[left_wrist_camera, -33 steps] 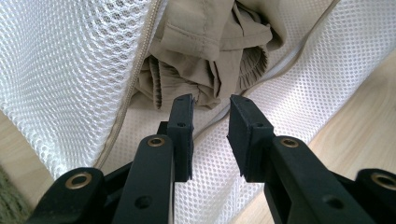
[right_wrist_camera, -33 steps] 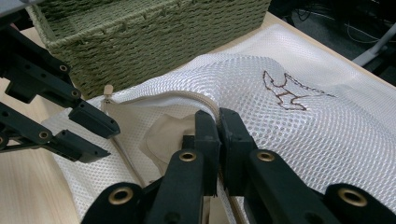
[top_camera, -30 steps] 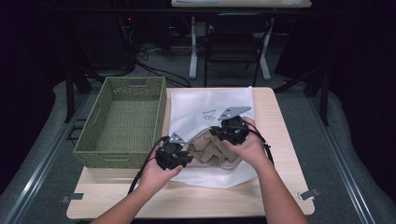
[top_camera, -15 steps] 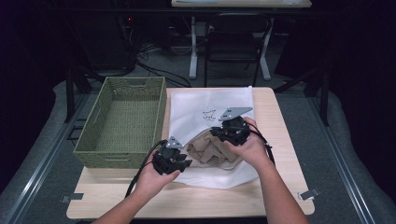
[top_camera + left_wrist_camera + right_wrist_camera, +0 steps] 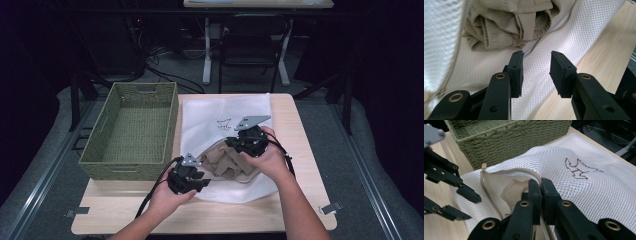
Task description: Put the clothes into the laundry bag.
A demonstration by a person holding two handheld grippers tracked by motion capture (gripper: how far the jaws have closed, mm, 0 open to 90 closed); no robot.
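- Your right tool (image 5: 541,185) is pinching the upper edge of the white mesh bag (image 5: 225,112) at its zipper, jaws pressed together on the fabric and lifting the mouth open.
- Your left tool (image 5: 536,68) is standing spread with nothing between its pads; its jaws have just been opening (bare mesh and a strip of counter are showing in the gap).
- In the high view, your left tool (image 5: 187,177) is sitting at the bag's near-left corner, while your right tool (image 5: 245,142) is hovering over the opening.
- The beige garment (image 5: 511,22) is lying bunched inside the bag's mouth, just beyond your left tool's fingertips (image 5: 516,65).
- The bag is lying flat on the wooden counter (image 5: 300,150), its embroidered mark (image 5: 577,168) facing up.
- The green woven basket (image 5: 107,130) is standing just beside the bag on its left.
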